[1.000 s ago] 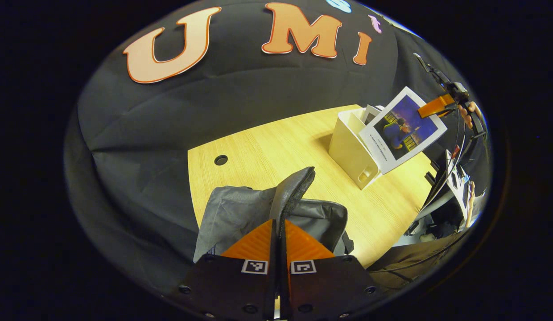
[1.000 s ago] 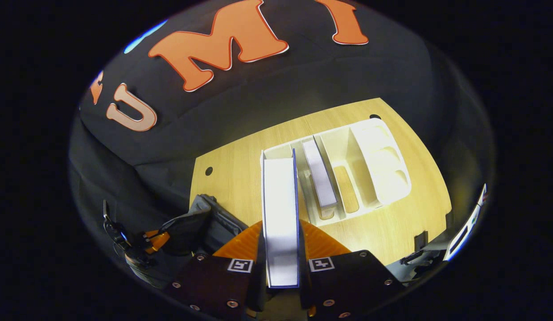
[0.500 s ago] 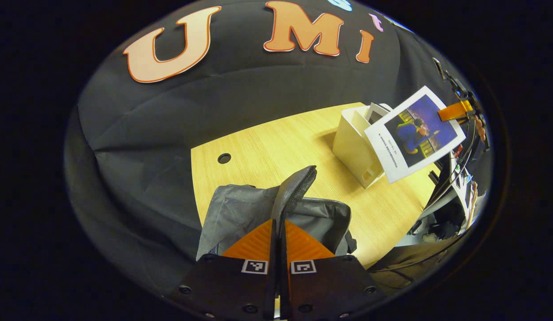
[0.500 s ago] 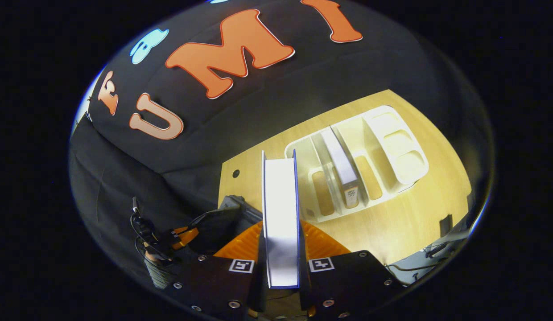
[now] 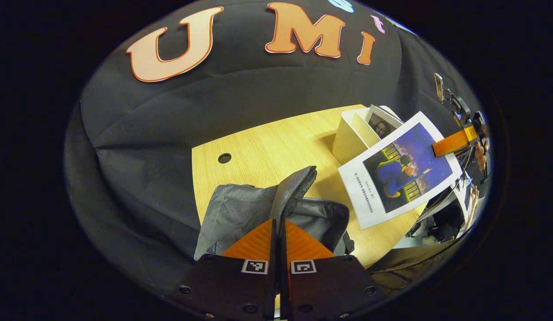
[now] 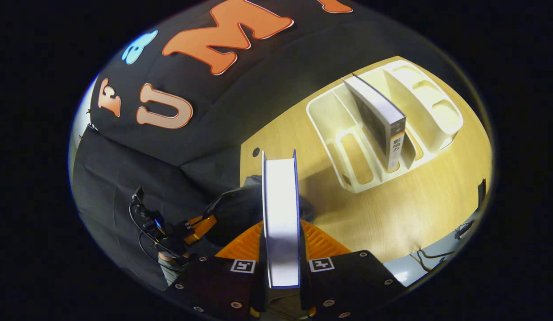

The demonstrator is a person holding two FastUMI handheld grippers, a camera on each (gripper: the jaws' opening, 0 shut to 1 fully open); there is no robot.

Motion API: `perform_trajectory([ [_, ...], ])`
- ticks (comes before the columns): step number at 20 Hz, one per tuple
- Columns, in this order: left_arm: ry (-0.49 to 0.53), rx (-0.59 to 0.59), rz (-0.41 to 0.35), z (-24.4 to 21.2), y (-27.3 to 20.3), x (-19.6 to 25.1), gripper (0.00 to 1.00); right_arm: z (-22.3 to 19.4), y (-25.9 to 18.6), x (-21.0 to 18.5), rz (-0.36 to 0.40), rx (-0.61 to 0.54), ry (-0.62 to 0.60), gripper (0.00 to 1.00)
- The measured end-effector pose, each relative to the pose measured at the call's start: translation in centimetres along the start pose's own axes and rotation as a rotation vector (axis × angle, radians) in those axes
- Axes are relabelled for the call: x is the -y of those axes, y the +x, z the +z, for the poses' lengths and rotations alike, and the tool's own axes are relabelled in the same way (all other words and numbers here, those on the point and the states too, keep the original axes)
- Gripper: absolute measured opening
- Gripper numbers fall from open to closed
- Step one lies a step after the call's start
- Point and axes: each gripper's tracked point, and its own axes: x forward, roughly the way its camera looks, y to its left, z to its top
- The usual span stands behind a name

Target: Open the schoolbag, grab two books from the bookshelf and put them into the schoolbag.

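Holding a book [image 6: 281, 214] by its edge, the right tongs [image 6: 281, 249] lift it in the air above the surface [image 6: 414, 214], between the bag [image 5: 241, 209] and the shelf [image 6: 348, 133]. The left tongs [image 5: 278, 240] pinch the bag's flap [image 5: 294, 189], keeping it up. Another book [image 6: 381, 122] stands in the shelf.
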Motion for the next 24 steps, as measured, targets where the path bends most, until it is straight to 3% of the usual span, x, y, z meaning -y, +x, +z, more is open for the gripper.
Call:
perform_trajectory([
  [6,-0.038,0.016,0.016,0.4,-0.3,-0.3,0.05,-3.0,4.4,-2.1,0.076,-0.04,0.052,0.29],
  [11,-0.037,0.03,0.041,0.8,-0.9,-0.7,0.05,-5.8,9.4,-2.6,0.115,-0.104,0.165,0.29],
  [24,-0.048,0.052,0.009,1.0,-1.7,0.2,0.05,-9.6,19.4,-6.0,0.203,-0.038,0.233,0.28],
])
